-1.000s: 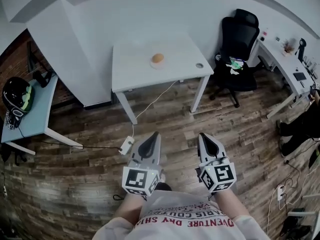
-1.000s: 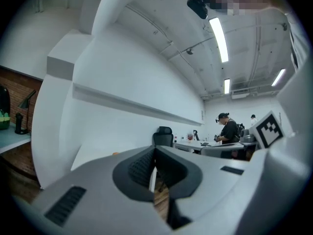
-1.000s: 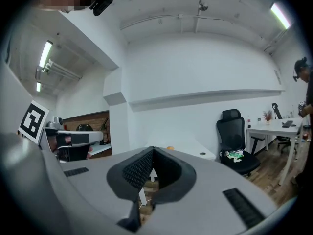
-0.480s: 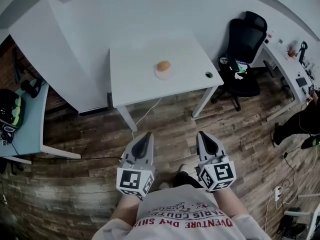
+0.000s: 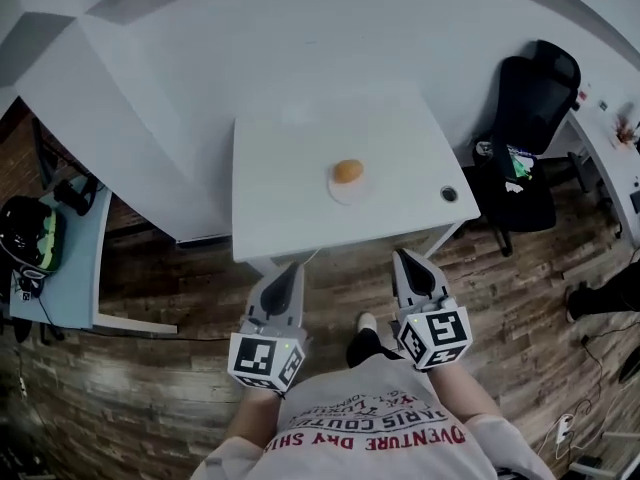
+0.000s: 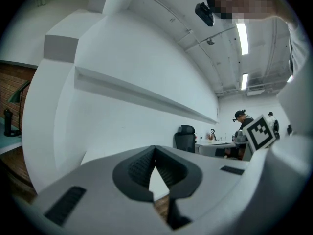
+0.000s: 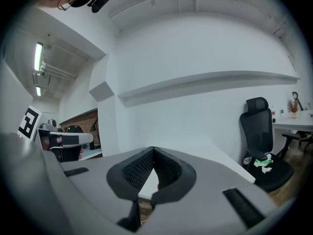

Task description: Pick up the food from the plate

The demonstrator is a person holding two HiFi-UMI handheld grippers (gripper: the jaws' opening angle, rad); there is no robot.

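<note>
The round orange food sits on a small white plate near the middle of the desk. The left hand-held gripper and right hand-held gripper hang well short of the desk's near edge, jaws pressed together, empty. Best to step closer, spread one's jaws, then descend straddling the food.

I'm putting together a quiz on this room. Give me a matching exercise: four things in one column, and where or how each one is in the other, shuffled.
Things:
1. food
2. office chair
3. black helmet
4. left gripper

Place or state:
a. on the light-blue side table, far left
b. on the plate on the white table
c. short of the white table, jaws shut, empty
d. right of the white table

Pairs: 1-b, 2-d, 3-a, 4-c
</note>
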